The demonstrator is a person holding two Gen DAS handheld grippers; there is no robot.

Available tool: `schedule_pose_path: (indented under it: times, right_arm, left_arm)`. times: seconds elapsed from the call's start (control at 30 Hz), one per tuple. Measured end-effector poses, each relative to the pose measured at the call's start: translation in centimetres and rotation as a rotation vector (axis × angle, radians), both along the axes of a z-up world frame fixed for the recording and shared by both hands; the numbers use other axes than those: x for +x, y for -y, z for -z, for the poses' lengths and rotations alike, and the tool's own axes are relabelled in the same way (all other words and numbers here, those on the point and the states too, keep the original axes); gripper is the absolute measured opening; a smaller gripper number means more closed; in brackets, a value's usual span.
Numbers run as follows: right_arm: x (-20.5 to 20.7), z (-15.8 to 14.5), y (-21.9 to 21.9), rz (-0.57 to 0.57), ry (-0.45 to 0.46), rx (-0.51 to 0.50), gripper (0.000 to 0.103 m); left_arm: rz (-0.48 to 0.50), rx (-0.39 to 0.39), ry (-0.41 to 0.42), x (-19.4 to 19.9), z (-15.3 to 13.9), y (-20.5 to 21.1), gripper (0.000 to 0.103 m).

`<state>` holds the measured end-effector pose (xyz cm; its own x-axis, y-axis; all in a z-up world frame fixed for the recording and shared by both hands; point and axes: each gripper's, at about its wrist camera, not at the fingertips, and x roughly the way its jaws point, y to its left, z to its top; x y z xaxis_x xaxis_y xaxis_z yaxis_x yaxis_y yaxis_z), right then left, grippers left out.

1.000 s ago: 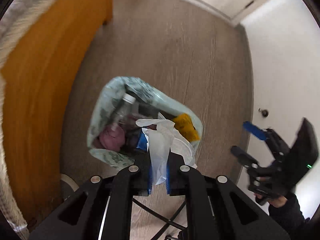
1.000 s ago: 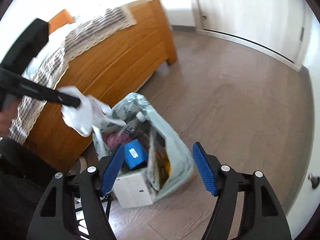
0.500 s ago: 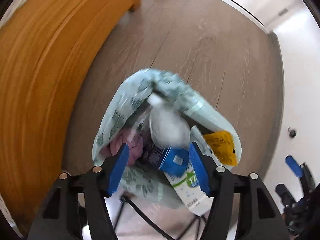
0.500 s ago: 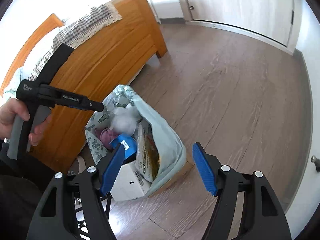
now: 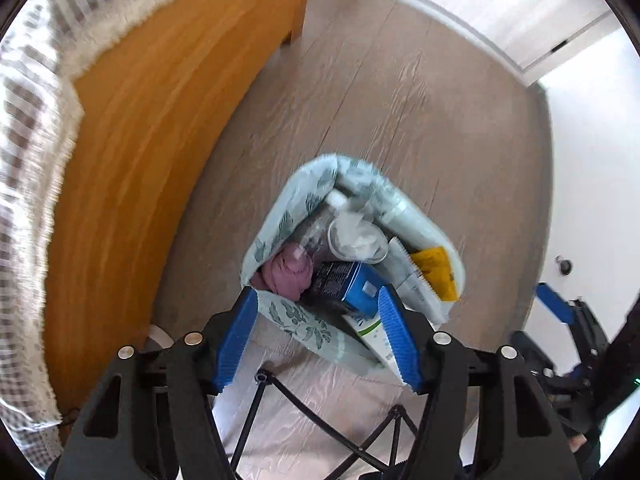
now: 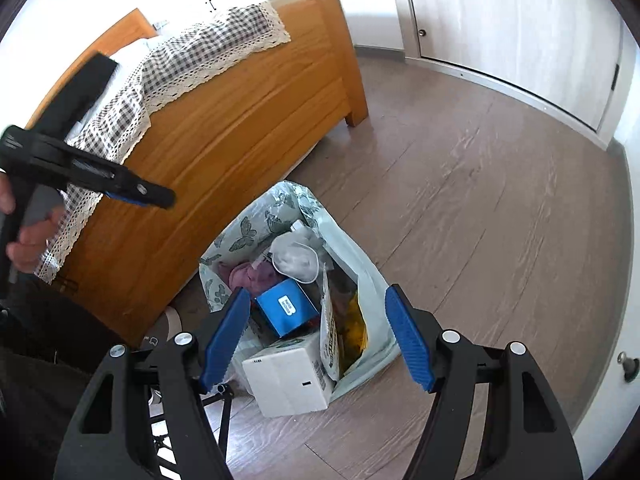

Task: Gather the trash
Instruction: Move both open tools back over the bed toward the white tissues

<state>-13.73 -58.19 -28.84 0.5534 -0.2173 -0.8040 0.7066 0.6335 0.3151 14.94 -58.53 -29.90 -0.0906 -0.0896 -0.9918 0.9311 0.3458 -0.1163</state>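
Note:
A pale green patterned trash bag stands open on the wood floor beside the bed. On top of its load lies a crumpled white plastic wrap. Below that are a blue box, a pink cloth, a yellow packet and a white carton. My left gripper hangs open and empty above the bag, pointing straight down; in the right wrist view it is up left of the bag. My right gripper is open and empty, near the bag's front side.
A wooden bed frame with a checked cover runs along the bag's left side. A black folding stand sits just below the bag. White doors and a doorstop stand at the right, with bare floor beyond the bag.
My left gripper opened and dropped the white wrap, which now lies in the bag. That gripper then drew away toward the bed. The right gripper stayed open.

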Motion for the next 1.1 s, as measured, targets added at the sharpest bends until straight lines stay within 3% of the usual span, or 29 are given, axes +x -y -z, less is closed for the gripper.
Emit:
schedule_pose_path:
  times: [0.1, 0.3, 0.4, 0.5, 0.63, 0.73, 0.77, 0.83, 0.93, 0.97, 1.0, 1.03, 1.07, 1.1]
  right_arm:
    - [1.1, -1.2, 0.1, 0.000, -0.029, -0.013, 0.068]
    - [5.5, -5.3, -0.5, -0.066, -0.060, -0.059, 0.068]
    - [9.1, -8.1, -1.6, -0.138, -0.064, -0.117, 0.068]
    - [13.3, -10.6, -3.0, -0.225, -0.040, -0.152, 0.068]
    - [18.7, -12.2, -5.1, -0.311, 0.007, -0.110, 0.068]
    - [22.5, -13.0, -7.7, -0.395, 0.010, -0.105, 0.068]
    - [23.5, -13.2, -8.6, -0.424, 0.005, -0.107, 0.068]
    - [25.3, -13.5, -10.5, -0.486, -0.015, -0.127, 0.068]
    - [27.9, -13.9, -13.1, -0.556, -0.042, -0.149, 0.068]
    - [28.5, -14.0, -13.9, -0.577, -0.050, -0.159, 0.068]
    - [29.3, -14.1, -14.7, -0.595, -0.058, -0.169, 0.068]
    - [30.0, -14.3, -15.5, -0.617, -0.068, -0.184, 0.068]
    - [30.6, -14.4, -16.2, -0.633, -0.076, -0.196, 0.068]
    - [31.3, -14.5, -16.9, -0.651, -0.081, -0.204, 0.068]
  left_arm:
    - [0.013, -0.087, -0.005, 0.8, -3.6, -0.9, 0.069]
    - [0.038, -0.309, 0.088, 3.1, -12.1, -5.8, 0.069]
    - [-0.055, -0.438, 0.163, 6.4, -16.3, -10.7, 0.073]
    - [-0.209, -0.532, 0.246, 11.4, -19.2, -17.3, 0.077]
    - [-0.396, -0.513, 0.411, 18.5, -20.3, -25.2, 0.077]
    - [-0.500, -0.420, 0.634, 23.4, -19.1, -29.1, 0.083]
    - [-0.512, -0.388, 0.674, 24.9, -18.5, -29.9, 0.083]
    - [-0.531, -0.330, 0.698, 28.1, -16.6, -30.8, 0.083]
    - [-0.565, -0.309, 0.623, 32.0, -14.0, -30.8, 0.083]
    - [-0.573, -0.308, 0.584, 32.8, -13.1, -30.7, 0.078]
    - [-0.567, -0.316, 0.563, 33.3, -12.7, -31.0, 0.048]
    - [-0.565, -0.318, 0.555, 33.4, -12.3, -31.2, 0.025]
    - [-0.555, -0.332, 0.535, 33.3, -12.3, -31.6, 0.010]
    - [-0.550, -0.368, 0.512, 33.2, -12.5, -32.3, 0.005]
